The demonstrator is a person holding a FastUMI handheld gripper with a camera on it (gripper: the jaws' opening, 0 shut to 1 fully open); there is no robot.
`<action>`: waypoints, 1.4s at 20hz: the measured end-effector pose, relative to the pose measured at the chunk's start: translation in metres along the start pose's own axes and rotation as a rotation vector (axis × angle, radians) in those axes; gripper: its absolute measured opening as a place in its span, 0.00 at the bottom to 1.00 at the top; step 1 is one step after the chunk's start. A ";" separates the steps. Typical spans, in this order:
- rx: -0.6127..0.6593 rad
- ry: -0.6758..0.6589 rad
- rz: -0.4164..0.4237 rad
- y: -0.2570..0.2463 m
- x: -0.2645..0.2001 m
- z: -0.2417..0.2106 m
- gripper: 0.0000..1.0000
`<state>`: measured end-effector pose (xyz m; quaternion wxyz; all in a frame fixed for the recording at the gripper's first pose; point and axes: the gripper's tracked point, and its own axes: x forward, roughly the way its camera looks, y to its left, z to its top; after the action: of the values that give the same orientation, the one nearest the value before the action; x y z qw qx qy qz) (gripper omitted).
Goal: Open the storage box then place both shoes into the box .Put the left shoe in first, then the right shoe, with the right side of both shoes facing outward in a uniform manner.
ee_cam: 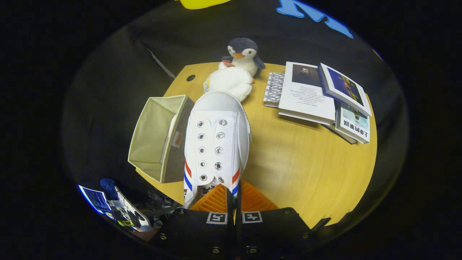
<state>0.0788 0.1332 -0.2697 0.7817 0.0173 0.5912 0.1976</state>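
Observation:
A white sneaker [216, 139] with red and blue side stripes and no laces hangs above the wooden table [306, 169], toe pointing away from me. My gripper [234, 193] is shut on the sneaker, its orange fingers [213, 201] pinching the side of the shoe's collar near the heel. The beige fabric storage box [158, 139] lies on its side just left of the sneaker, its open mouth showing an empty inside. I cannot see a second shoe.
A plush penguin [242, 54] and a white plush [229, 83] sit beyond the sneaker's toe. A stack of books [317, 97] lies to the right at the back. Cluttered equipment [122, 213] sits below the table's left edge.

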 end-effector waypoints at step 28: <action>-0.263 0.091 0.089 0.195 0.073 0.075 0.08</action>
<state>0.1090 0.3529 -0.2635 0.7400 -0.0682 0.5939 0.3082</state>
